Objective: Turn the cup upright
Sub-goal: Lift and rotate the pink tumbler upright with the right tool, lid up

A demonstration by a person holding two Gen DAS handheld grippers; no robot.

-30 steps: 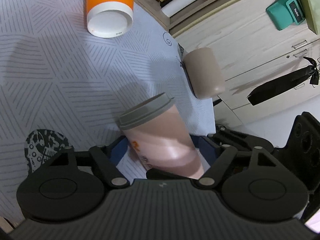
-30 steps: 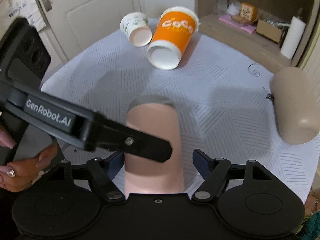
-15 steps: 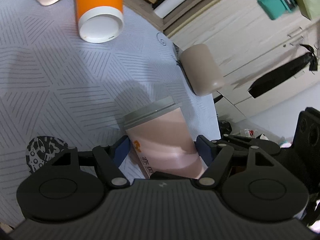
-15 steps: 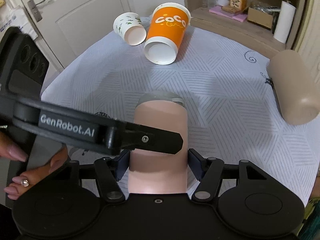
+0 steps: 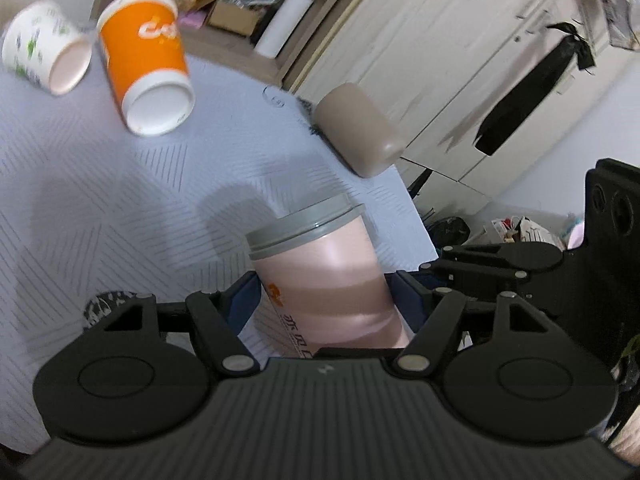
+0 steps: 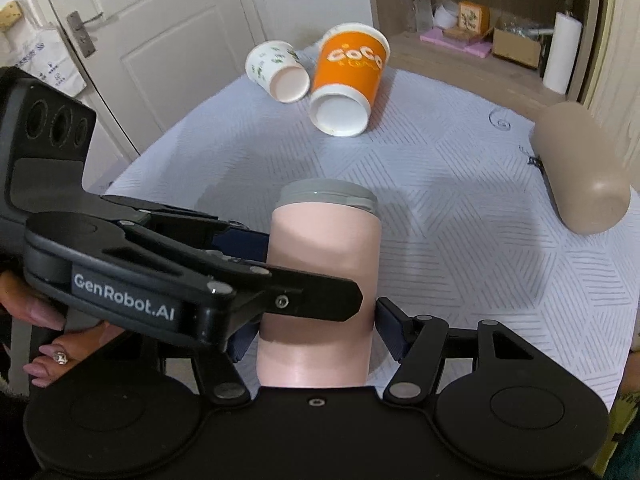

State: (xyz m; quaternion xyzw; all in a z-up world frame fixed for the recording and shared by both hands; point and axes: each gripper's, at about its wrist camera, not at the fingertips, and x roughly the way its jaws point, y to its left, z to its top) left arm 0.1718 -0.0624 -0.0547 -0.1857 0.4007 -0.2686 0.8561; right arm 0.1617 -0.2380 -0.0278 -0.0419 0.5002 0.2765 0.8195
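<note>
A: Where the two views meet, what is seen nearest?

B: The pink cup [image 5: 320, 276] with its grey lid [image 5: 306, 222] is seen between the blue pads of both tools. The left gripper [image 5: 320, 300] is clamped on the cup's lower body, and the right gripper [image 6: 316, 332] is closed against the same cup from another side. The lid end is pointed away from both cameras, and the cup is tilted over the bench [image 6: 460, 208].

A: Is the left gripper shown in the right wrist view as well?

B: Yes, its black body marked GenRobot.AI is laid across the cup's front, and a hand [image 6: 52, 344] with painted nails is seen beneath it.

A: What is found farther out?

B: A tan bottle [image 6: 580, 168] is laid on its side near the bench's right edge. Well beyond the pink cup, an orange cup [image 6: 348, 80] and a white cup [image 6: 278, 70] are lying on their sides, just beside each other. Behind them, a shelf with a paper roll [image 6: 562, 52] is seen.
</note>
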